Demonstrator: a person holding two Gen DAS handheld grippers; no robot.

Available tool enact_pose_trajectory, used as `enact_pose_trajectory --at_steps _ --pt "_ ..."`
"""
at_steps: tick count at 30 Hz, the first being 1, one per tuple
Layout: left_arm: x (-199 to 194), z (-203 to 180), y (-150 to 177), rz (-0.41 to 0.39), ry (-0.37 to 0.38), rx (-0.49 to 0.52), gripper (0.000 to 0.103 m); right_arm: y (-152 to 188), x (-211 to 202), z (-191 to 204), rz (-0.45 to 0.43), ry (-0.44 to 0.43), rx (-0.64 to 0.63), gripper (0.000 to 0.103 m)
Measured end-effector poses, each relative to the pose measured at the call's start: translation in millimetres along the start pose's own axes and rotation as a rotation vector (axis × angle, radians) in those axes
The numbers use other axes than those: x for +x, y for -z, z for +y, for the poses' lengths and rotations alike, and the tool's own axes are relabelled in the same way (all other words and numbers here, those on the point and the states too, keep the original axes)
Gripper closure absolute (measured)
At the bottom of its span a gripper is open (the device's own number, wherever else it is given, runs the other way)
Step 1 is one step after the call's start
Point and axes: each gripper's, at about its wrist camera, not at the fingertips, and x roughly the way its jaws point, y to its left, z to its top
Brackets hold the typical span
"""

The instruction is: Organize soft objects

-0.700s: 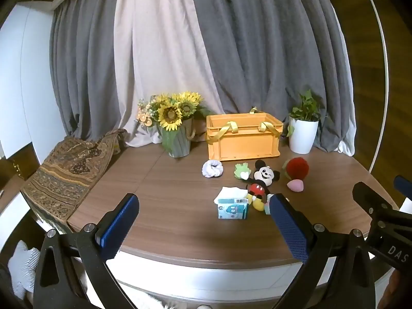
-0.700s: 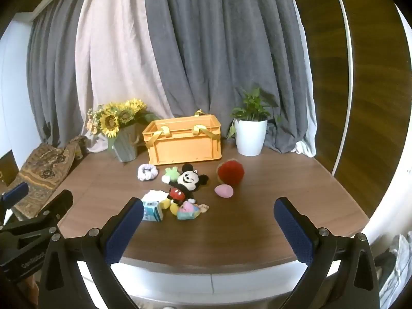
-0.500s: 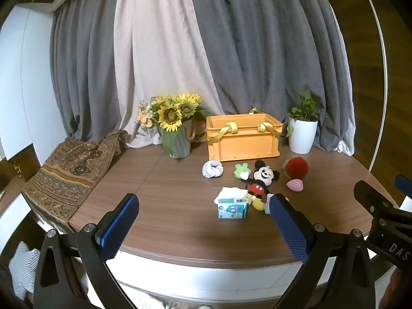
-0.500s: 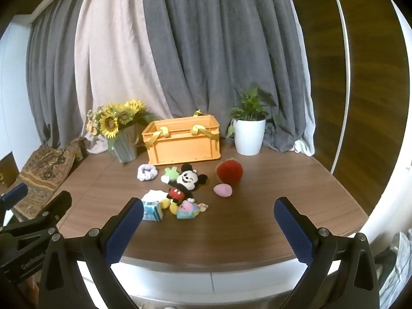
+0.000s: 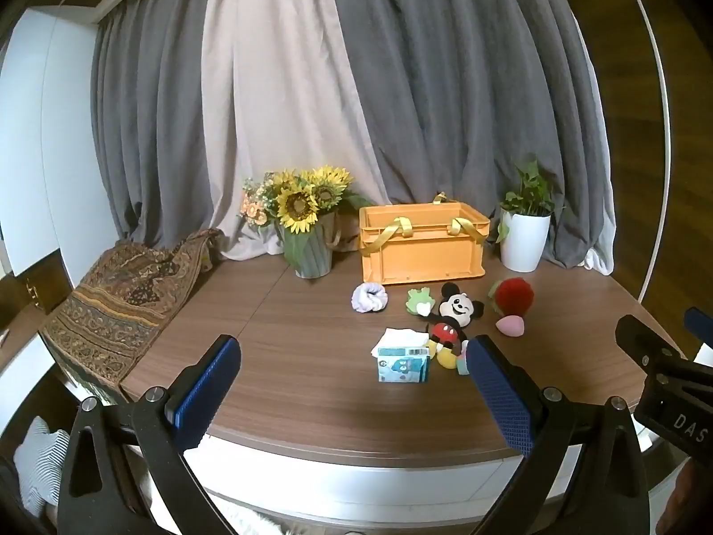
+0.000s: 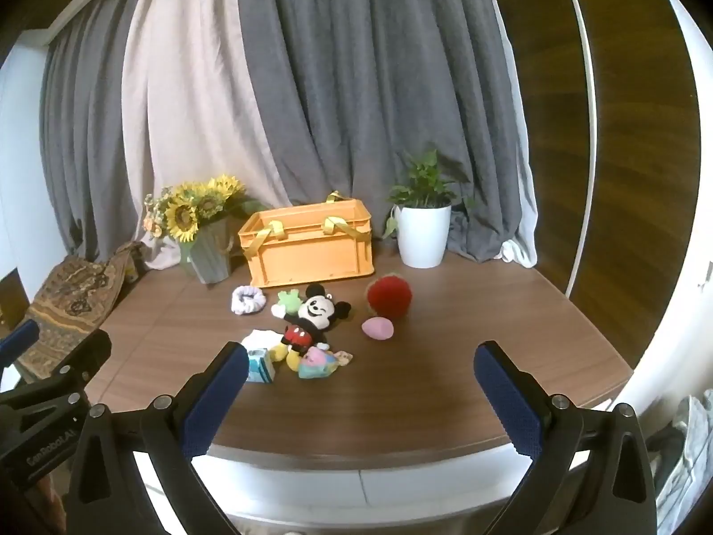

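Note:
An orange crate [image 5: 423,245] [image 6: 309,245] with yellow straps stands at the back of the wooden table [image 5: 289,356]. In front of it lie a Mickey plush [image 5: 452,318] [image 6: 312,318], a red plush ball [image 5: 513,296] [image 6: 389,298], a pink egg-shaped toy [image 5: 510,324] [image 6: 378,328], a white scrunchie [image 5: 369,298] [image 6: 248,299], a green plush [image 5: 419,301] [image 6: 287,301], a tissue pack [image 5: 403,356] [image 6: 260,363] and a small pastel toy [image 6: 317,362]. My left gripper [image 5: 352,383] and right gripper [image 6: 361,383] are both open and empty, at the table's near edge, well short of the toys.
A sunflower vase [image 5: 307,227] [image 6: 202,232] stands left of the crate, a potted plant in a white pot [image 5: 523,232] [image 6: 421,232] to its right. A patterned cloth [image 5: 124,290] drapes the table's left end. Curtains hang behind.
Both views have shifted only very slightly; the grippers stay open and the toys have not moved.

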Motion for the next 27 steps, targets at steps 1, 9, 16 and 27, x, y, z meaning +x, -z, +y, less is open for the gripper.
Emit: enact_pose_trajectory --at_steps 1,9,16,27 --pt "-0.2 -0.2 -0.7 0.001 -0.002 0.000 0.000 -0.1 0.3 1.2 0.001 0.002 0.001 0.000" --pt "1.3 -4.1 -3.7 0.006 0.006 0.000 0.000 -0.2 0.9 -0.4 0.000 0.003 0.006 0.000" --pt "1.7 -4.8 -5.9 0.000 0.015 -0.007 0.000 -3.6 0.3 -2.8 -0.005 0.006 0.007 0.000" --pt "2.1 -7.1 -4.2 -0.008 0.015 -0.009 0.000 -5.0 -1.5 -2.7 -0.011 0.005 0.008 0.000"
